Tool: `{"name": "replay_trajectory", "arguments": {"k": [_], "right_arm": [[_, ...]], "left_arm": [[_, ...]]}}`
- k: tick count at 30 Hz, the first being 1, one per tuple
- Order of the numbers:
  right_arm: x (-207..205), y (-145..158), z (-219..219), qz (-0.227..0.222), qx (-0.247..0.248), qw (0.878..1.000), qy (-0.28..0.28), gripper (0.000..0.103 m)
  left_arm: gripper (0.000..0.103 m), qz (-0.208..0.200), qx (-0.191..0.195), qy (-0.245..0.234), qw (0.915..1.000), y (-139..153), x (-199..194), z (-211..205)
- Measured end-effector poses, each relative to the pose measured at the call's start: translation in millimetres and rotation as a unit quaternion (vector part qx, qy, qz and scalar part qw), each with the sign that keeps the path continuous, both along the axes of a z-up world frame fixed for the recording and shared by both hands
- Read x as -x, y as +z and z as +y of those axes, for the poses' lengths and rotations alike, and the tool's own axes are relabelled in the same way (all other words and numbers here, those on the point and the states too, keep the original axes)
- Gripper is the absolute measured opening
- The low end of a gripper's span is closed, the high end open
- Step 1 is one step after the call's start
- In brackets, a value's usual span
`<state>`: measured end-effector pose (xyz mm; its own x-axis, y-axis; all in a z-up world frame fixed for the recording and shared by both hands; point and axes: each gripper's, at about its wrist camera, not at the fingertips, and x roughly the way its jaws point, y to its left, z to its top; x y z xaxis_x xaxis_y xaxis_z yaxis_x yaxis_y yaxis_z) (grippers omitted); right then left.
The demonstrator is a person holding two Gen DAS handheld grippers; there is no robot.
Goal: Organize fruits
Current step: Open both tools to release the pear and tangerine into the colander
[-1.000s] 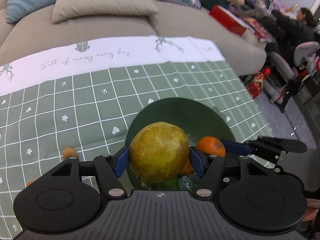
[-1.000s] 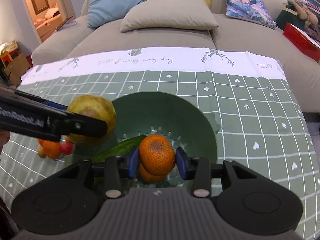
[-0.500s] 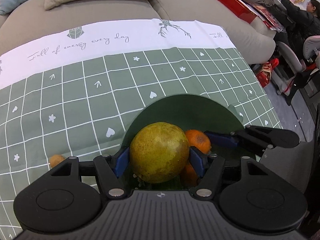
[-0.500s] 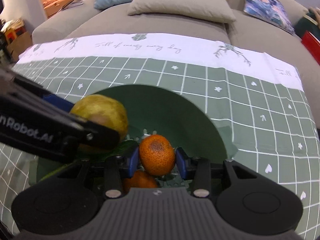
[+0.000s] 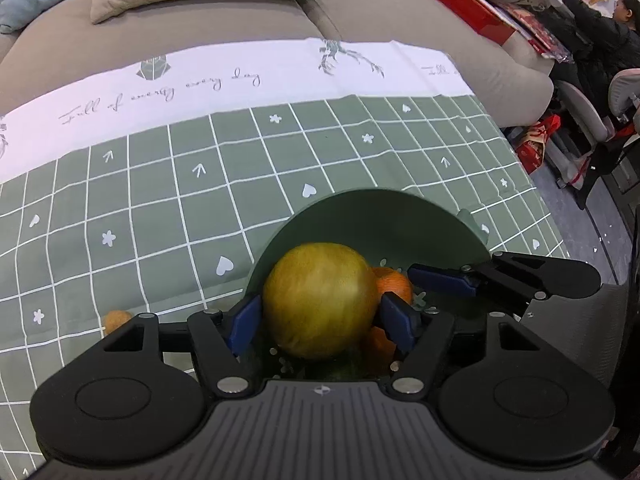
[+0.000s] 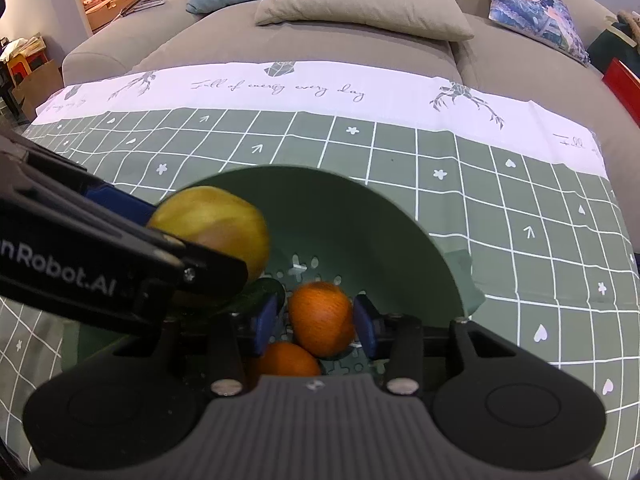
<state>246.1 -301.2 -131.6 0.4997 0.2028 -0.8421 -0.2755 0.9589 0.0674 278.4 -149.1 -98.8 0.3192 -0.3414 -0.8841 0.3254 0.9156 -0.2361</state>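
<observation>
A yellow-green pear [image 5: 320, 300] sits between the blue pads of my left gripper [image 5: 320, 322], over the green perforated bowl [image 5: 380, 216]. The jaws are opening; the pear is blurred and barely clear of the pads. My right gripper [image 6: 316, 320] is beside it over the same bowl [image 6: 360, 220]. Its jaws are opening too, with a blurred orange [image 6: 322, 316] between them and a gap at the left pad. Another orange [image 6: 288, 360] lies in the bowl below, beside a dark green vegetable [image 6: 260, 292]. The pear [image 6: 212, 224] shows behind the left gripper's fingers [image 6: 120, 204].
The bowl stands on a green checked tablecloth [image 5: 160, 208] with a white border. A small orange fruit [image 5: 116, 318] lies on the cloth left of my left gripper. A grey sofa with cushions [image 6: 360, 4] runs behind the table. A person [image 5: 608, 36] sits at far right.
Both grippers sank closer to the bowl. Their pads have parted slightly from the pear and the orange, and both fruits now look blurred.
</observation>
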Motion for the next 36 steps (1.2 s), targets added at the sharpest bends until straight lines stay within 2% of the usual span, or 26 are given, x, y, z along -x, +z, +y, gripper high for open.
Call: {"name": "replay_trajectory", "arguments": {"k": [11,16,17,19,26,28,30,36], "right_arm": [[19,22,3,-0.007,-0.003,1.000,-0.008,0.043],[37,38,6,-0.010,-0.012,1.000,-0.024,0.044],[41,42,7,-0.010,-0.015,0.999,-0.028,0.045],[50,50,8,-0.013,-0.023,0.999,-0.040,0.055],[83,73,22,-0.026,-0.052,0.995,-0.082,0.056],[93,78,28,-0.031,-0.062,0.994,-0.090,0.064],[102,83,36,-0.037,-0.068,0.993,-0.094,0.068],[120,87,56,-0.046,-0.068,0.992,-0.097,0.068]], "left_arm": [[0.081,-0.034,0.016,-0.019,0.9991,34,21,12],[0.081,-0.068,0.010,-0.026,0.9973,54,38,21],[0.081,-0.076,0.009,-0.028,0.9967,58,42,23],[0.081,-0.097,0.006,-0.031,0.9948,67,52,29],[0.079,-0.156,-0.007,-0.036,0.9871,91,86,47],[0.079,-0.168,-0.013,-0.034,0.9851,94,96,53],[0.079,-0.178,-0.020,-0.026,0.9835,97,104,61],[0.079,-0.202,-0.039,-0.002,0.9787,94,128,88]]}}
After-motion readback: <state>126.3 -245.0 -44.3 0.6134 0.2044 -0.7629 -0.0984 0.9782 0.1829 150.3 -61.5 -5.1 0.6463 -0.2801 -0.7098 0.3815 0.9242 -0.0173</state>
